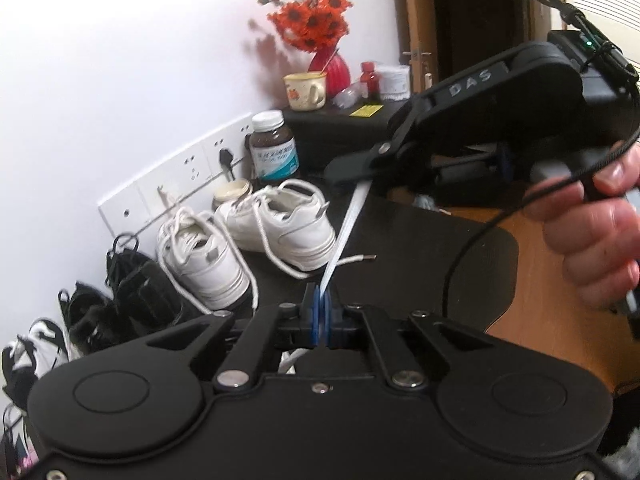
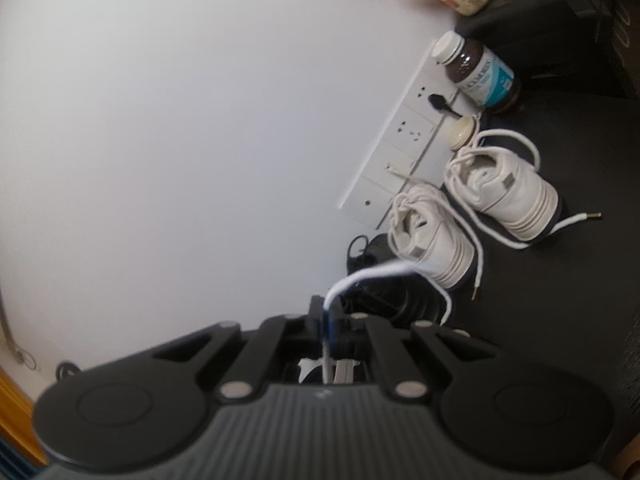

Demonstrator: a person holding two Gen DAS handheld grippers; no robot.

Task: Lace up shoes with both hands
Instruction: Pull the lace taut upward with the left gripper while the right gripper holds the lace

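Note:
A flat white lace (image 1: 344, 232) runs taut between both grippers in the left wrist view. My left gripper (image 1: 322, 304) is shut on its lower end. My right gripper (image 1: 352, 172), held by a hand (image 1: 592, 232), is shut on its upper end. In the right wrist view the right gripper (image 2: 328, 316) pinches the lace (image 2: 376, 272), which arcs off to the right and drops. A bit of white shows beneath each gripper; the shoe that this lace belongs to is hidden.
Two white sneakers (image 1: 208, 256) (image 1: 280, 220) with loose round laces stand on the black mat (image 1: 420, 264) by the wall, with black shoes (image 1: 132, 292) to their left. Behind them are a brown bottle (image 1: 274, 148), a small jar (image 1: 232, 192), a mug (image 1: 304, 90) and a red flower vase (image 1: 330, 64).

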